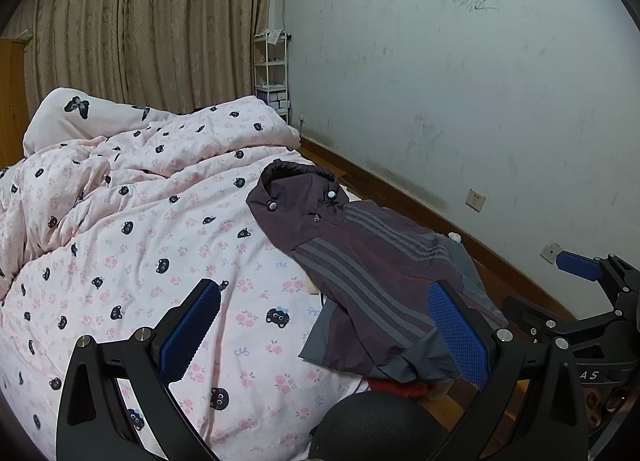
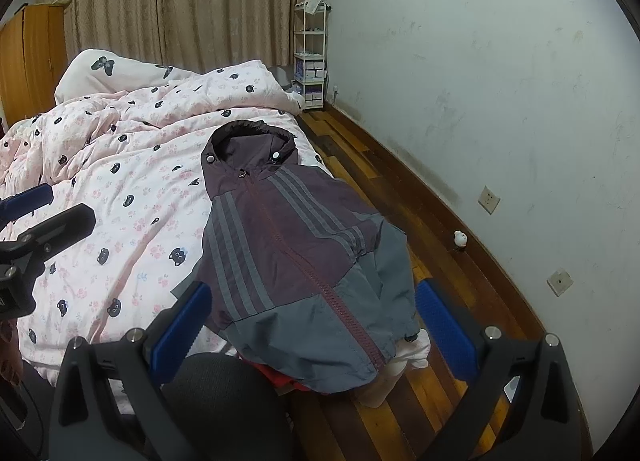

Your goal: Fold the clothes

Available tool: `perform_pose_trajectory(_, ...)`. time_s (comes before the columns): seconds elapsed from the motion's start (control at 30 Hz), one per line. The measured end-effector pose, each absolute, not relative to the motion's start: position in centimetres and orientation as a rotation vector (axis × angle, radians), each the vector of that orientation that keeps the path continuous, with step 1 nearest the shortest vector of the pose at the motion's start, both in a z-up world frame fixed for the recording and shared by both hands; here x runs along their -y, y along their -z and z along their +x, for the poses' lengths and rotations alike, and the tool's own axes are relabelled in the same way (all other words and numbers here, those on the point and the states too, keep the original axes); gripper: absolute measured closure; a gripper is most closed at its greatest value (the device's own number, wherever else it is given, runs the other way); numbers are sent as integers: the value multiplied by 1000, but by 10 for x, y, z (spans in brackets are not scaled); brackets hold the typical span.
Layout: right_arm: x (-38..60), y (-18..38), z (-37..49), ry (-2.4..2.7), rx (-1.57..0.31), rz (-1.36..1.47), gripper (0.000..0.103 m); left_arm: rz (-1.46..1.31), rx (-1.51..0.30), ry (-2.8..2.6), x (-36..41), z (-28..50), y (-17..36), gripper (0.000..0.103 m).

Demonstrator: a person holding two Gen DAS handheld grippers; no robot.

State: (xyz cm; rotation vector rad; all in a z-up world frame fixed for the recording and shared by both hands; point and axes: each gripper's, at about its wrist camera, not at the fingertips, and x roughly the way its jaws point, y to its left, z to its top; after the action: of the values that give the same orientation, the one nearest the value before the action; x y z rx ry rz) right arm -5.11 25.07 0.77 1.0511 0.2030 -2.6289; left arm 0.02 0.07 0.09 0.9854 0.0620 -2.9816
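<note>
A maroon and grey hooded jacket (image 2: 296, 245) with grey stripes lies front up on the right edge of the bed, zipper closed, hood toward the curtain. It also shows in the left wrist view (image 1: 360, 269). My left gripper (image 1: 324, 333) is open and empty, hovering above the quilt to the left of the jacket's hem. My right gripper (image 2: 312, 329) is open and empty above the jacket's grey hem. The right gripper (image 1: 580, 265) also shows at the right edge of the left wrist view.
A pink quilt (image 2: 120, 181) with black cat faces covers the bed, bunched up at the far end. A wooden floor strip (image 2: 380, 189) runs along the white wall. A white shelf (image 2: 310, 53) stands in the corner. A dark round chair back (image 2: 224, 401) is below the grippers.
</note>
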Motion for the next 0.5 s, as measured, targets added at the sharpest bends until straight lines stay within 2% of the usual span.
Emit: perform_pose_trajectory(0.5,-243,-9,-51,2620,-229,1049,0,990,-52,2964,1,2,-1,0)
